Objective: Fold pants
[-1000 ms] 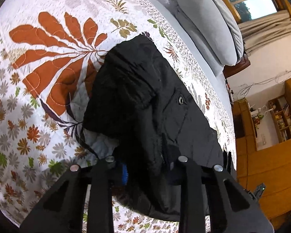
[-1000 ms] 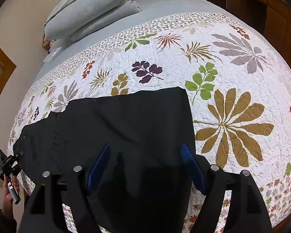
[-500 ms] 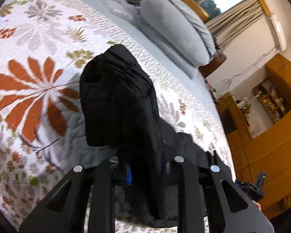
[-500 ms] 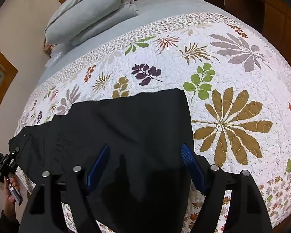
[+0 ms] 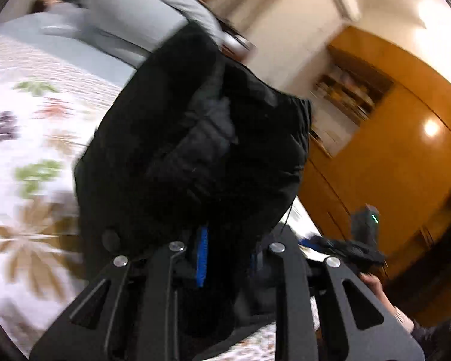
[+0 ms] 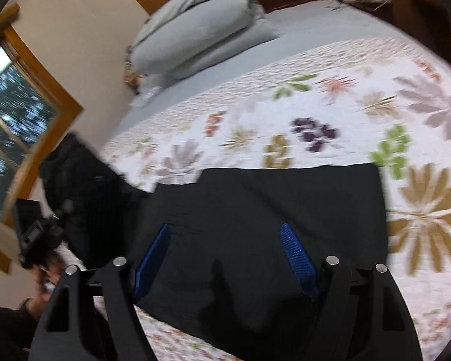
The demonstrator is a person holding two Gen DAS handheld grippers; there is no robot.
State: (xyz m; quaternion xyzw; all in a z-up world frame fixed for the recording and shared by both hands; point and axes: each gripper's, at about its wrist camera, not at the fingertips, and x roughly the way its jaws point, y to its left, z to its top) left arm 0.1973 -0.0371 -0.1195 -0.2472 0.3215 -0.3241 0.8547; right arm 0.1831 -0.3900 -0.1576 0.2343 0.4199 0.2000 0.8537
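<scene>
The black pants (image 6: 264,210) lie across the floral quilt (image 6: 330,96) on the bed. My left gripper (image 5: 225,255) is shut on the waist end of the pants (image 5: 195,150) and holds that bunched end lifted off the bed. In the right wrist view the lifted end (image 6: 81,180) hangs at the far left, with the left gripper (image 6: 39,234) below it. My right gripper (image 6: 225,249) is open with its blue pads (image 6: 297,255) spread just above the flat leg part of the pants, holding nothing.
Grey pillows (image 6: 195,27) lie at the head of the bed. A wood-framed window (image 6: 12,126) is on the left wall. Orange wooden cabinets (image 5: 391,150) with a shelf niche stand beside the bed.
My left gripper has lifted the waist end higher off the quilt and swung it toward the right gripper. The right gripper has stayed open over the leg part.
</scene>
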